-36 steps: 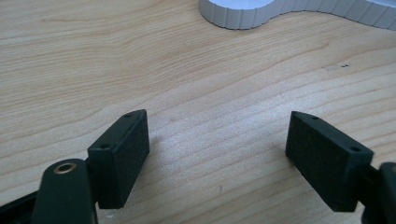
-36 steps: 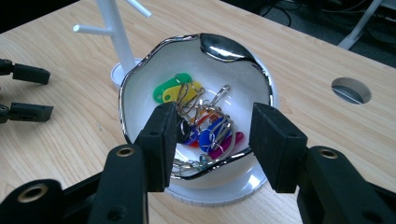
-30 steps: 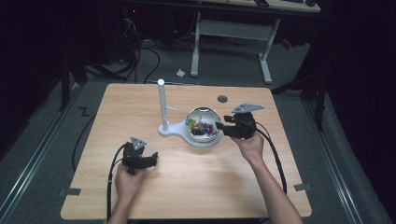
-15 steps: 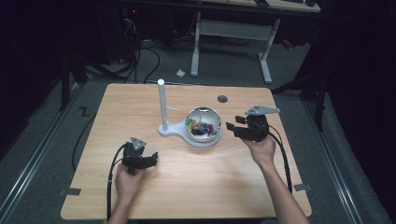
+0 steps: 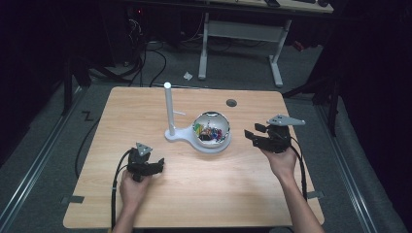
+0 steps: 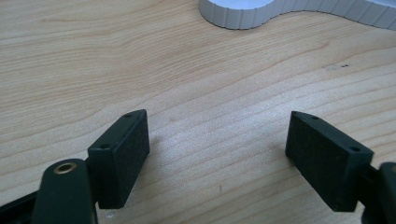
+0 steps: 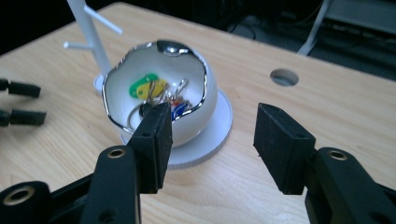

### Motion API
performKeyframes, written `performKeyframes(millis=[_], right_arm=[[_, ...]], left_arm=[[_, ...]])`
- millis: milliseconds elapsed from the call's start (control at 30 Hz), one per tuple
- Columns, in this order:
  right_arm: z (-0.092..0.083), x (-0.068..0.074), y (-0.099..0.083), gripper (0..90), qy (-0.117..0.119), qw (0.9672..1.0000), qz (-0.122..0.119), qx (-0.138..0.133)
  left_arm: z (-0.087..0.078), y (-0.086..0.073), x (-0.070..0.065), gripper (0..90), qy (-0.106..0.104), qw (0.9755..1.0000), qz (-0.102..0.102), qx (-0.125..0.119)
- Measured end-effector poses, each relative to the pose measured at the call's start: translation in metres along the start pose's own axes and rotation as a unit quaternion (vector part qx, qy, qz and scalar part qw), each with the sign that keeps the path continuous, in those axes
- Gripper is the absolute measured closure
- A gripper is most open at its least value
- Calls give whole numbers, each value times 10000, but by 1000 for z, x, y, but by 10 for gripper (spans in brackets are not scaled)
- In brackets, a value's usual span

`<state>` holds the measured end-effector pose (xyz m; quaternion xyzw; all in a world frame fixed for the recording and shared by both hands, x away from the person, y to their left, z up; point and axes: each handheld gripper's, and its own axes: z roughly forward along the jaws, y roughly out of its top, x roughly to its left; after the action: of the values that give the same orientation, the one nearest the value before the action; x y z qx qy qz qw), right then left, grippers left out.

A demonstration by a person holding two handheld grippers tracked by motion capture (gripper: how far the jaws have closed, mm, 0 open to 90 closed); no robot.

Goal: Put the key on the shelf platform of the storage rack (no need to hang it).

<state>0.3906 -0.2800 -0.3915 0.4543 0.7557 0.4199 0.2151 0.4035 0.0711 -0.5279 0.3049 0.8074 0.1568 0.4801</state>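
I see the wooden surface with a white stand near centre. At its 3 o'clock sits a white bowl holding coloured clips. My right gripper hovers at the bowl's 3 o'clock, jaws apart, empty. My left gripper, at 7 o'clock, jaws apart too.

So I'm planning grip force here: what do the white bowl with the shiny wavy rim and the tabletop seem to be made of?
The white bowl with the shiny wavy rim looks like glossy glazed ceramic or hard plastic; its mirror-like edge suggests metallic plating. The tabletop shows matte light wood grain, perhaps laminate.
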Motion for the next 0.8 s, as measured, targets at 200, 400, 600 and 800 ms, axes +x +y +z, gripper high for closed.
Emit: performKeyframes(millis=[200,400,600,800], right_arm=[[-9,-4,-8,472,-69,9999,63,42],[-17,-8,-22,472,-97,9997,231,-3],[-24,-11,-34,473,-121,9993,345,-10],[-32,-13,-45,476,-160,9989,444,-77]], left_arm=[[0,0,0,220,-2,10000,21,5],[0,0,0,220,4,10000,-8,0],[0,0,0,220,0,10000,4,0],[0,0,0,220,8,10000,12,-5]])
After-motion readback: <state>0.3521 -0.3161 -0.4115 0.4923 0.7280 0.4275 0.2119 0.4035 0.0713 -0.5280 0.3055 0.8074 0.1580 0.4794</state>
